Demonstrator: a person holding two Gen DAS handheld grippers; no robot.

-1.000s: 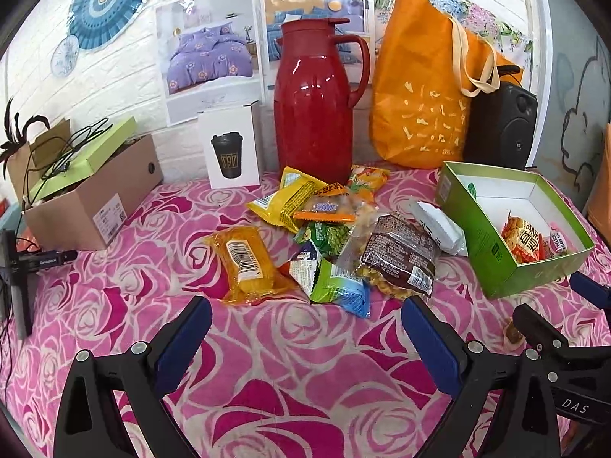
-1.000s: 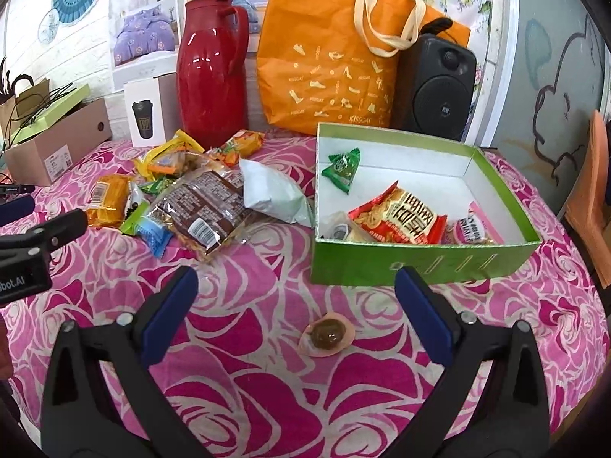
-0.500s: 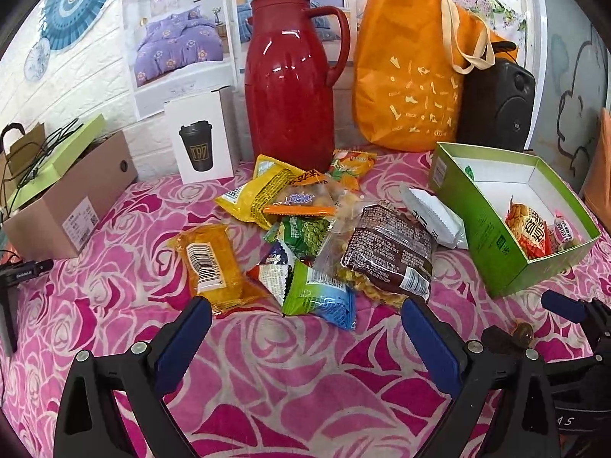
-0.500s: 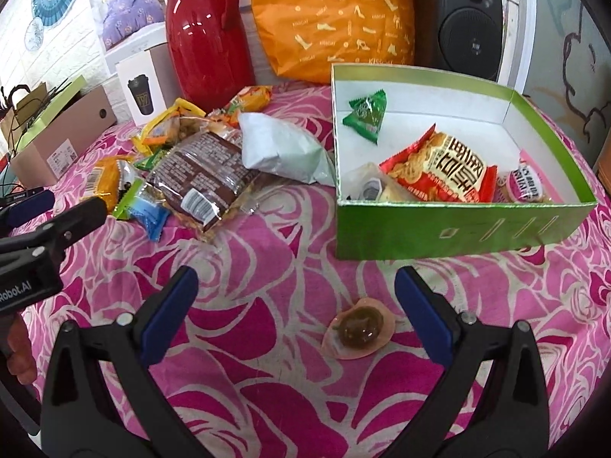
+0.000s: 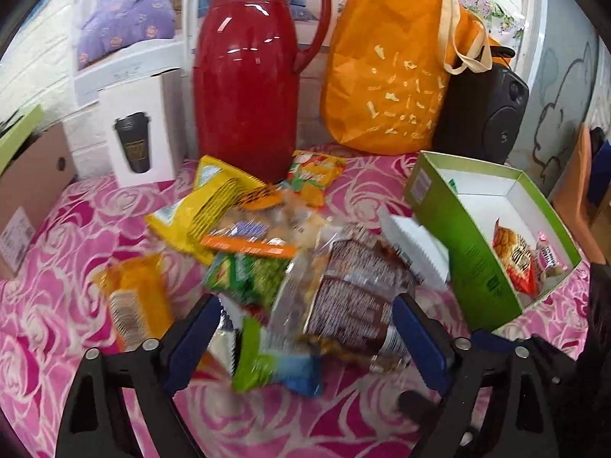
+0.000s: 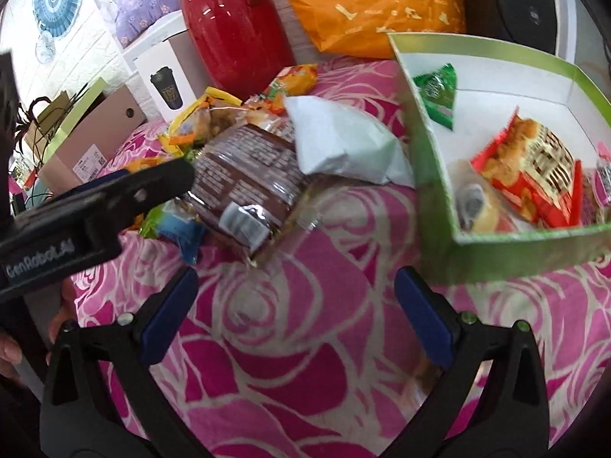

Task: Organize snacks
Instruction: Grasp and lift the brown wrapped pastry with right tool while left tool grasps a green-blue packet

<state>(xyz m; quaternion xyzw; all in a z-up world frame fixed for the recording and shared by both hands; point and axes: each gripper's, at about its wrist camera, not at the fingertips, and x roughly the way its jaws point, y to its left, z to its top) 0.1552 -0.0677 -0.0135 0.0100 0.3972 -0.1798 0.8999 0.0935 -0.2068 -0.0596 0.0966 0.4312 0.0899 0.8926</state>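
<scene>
A heap of snack packets lies on the pink rose cloth: a brown packet (image 5: 355, 297) (image 6: 244, 175), a green-and-blue one (image 5: 275, 366), a white one (image 5: 416, 244) (image 6: 340, 145), a yellow one (image 5: 206, 206) and an orange one (image 5: 137, 301). To the right stands the green box (image 5: 458, 236) (image 6: 429, 141), holding a red packet (image 6: 534, 164) and a small green one (image 6: 439, 91). My left gripper (image 5: 305, 339) is closing; its pads flank the green-and-blue packet and the brown packet's near end without pressing on them. My right gripper (image 6: 296, 318) is open over bare cloth in front of the box.
Along the wall stand a red thermos (image 5: 248, 76), an orange tote bag (image 5: 393, 76), a black speaker (image 5: 492, 114), a white cup carton (image 5: 141, 133) and a cardboard box (image 5: 30, 183). The left gripper's black body (image 6: 95, 206) reaches across the right wrist view.
Both grippers have moved forward and down toward the heap. The left pads now straddle the nearest packets and stand slightly closer together. The small round sweet has left the right wrist view.
</scene>
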